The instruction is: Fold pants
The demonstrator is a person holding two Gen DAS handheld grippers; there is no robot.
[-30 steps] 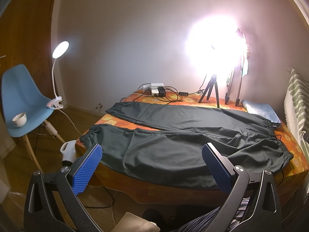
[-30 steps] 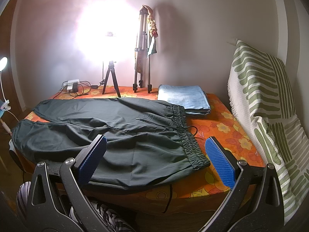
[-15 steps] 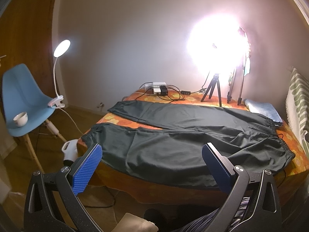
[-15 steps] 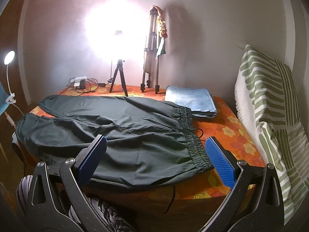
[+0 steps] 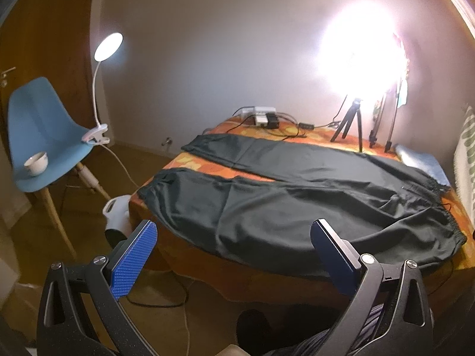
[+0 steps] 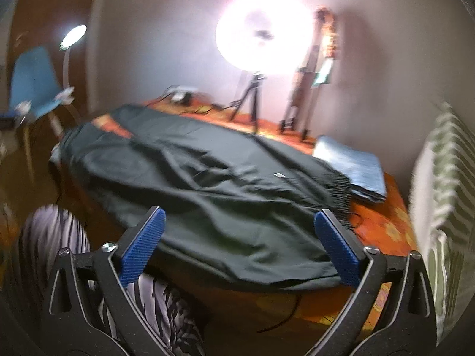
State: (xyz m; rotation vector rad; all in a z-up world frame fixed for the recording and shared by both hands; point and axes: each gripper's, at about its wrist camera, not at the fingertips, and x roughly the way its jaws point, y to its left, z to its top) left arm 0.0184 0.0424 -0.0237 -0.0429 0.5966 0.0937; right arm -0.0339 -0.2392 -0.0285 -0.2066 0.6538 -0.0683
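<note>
Lying flat along the near edge of the orange floral-covered bed (image 5: 190, 163), the dark, smooth-fabric pants (image 5: 282, 207) spread ahead of both grippers, untouched. Left gripper (image 5: 234, 255) gapes wide and empty; right gripper (image 6: 240, 246), its blue ribbed pads just narrowing slightly, holds nothing.

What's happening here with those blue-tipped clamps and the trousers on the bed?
A person is about to fold a pair of dark pants spread flat on an orange floral bedspread. They hold a hand-held gripper in each hand: the left hand-held gripper and the right hand-held gripper are both open and empty, near the pants' front edge. The right one's jaws have just been closing slightly. Nothing is folded yet.
</note>
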